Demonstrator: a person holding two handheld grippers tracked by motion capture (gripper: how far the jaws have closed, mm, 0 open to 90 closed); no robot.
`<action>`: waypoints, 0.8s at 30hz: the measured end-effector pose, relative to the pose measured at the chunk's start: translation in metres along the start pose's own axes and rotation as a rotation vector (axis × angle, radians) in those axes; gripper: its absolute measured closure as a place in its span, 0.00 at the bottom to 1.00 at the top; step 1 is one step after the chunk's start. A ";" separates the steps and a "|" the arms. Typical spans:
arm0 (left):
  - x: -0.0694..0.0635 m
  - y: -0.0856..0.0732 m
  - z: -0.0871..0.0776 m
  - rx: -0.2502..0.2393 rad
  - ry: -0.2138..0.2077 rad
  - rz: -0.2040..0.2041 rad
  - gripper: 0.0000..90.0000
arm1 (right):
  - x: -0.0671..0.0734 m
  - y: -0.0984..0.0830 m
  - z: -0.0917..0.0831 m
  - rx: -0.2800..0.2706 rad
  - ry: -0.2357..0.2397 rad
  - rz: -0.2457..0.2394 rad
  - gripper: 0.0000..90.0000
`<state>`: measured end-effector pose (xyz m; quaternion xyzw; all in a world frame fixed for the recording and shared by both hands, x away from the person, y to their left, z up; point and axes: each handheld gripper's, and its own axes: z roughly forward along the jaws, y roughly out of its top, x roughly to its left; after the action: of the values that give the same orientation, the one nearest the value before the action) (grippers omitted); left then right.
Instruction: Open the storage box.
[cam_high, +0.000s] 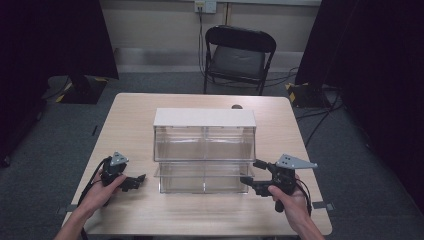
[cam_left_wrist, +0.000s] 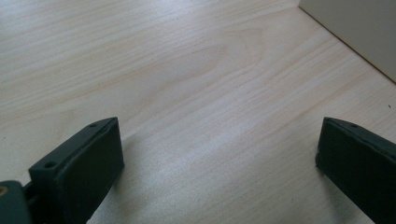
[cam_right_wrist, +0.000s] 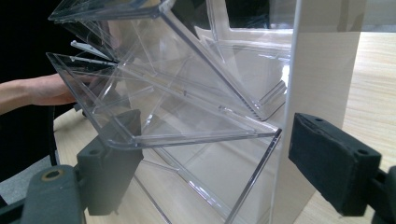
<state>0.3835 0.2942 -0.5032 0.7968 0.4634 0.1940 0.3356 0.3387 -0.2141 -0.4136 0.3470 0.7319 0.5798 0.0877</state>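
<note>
We hold both claws apart, the left claw (cam_high: 134, 182) resting idle, the right claw (cam_high: 254, 175) at the clear bin organiser (cam_high: 204, 150) mid-tabletop (cam_high: 135, 110); its lower flap (cam_right_wrist: 159, 116) looks untouched, so opening remains.

Dim, dark-edged high view; soft even light, slight blur close up.

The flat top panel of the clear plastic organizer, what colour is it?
White, best in the high view.

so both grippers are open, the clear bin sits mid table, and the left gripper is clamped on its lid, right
Not quite. The left gripper holds nothing: the left gripper view shows its jaws wide apart over bare table. Both grippers are open, and the clear bin does sit mid table.
</note>
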 end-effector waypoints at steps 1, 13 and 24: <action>0.000 0.000 0.000 -0.001 0.000 -0.002 0.00 | 0.000 0.000 0.000 0.001 -0.001 -0.002 0.19; 0.000 0.000 0.000 0.000 0.003 0.003 0.00 | 0.001 0.007 0.006 -0.009 -0.003 -0.003 0.19; 0.000 0.000 0.000 0.000 0.003 0.003 0.00 | -0.002 0.011 0.010 -0.023 -0.002 0.002 0.17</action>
<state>0.3836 0.2943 -0.5031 0.7973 0.4626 0.1958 0.3347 0.3502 -0.2064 -0.4071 0.3473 0.7249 0.5877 0.0920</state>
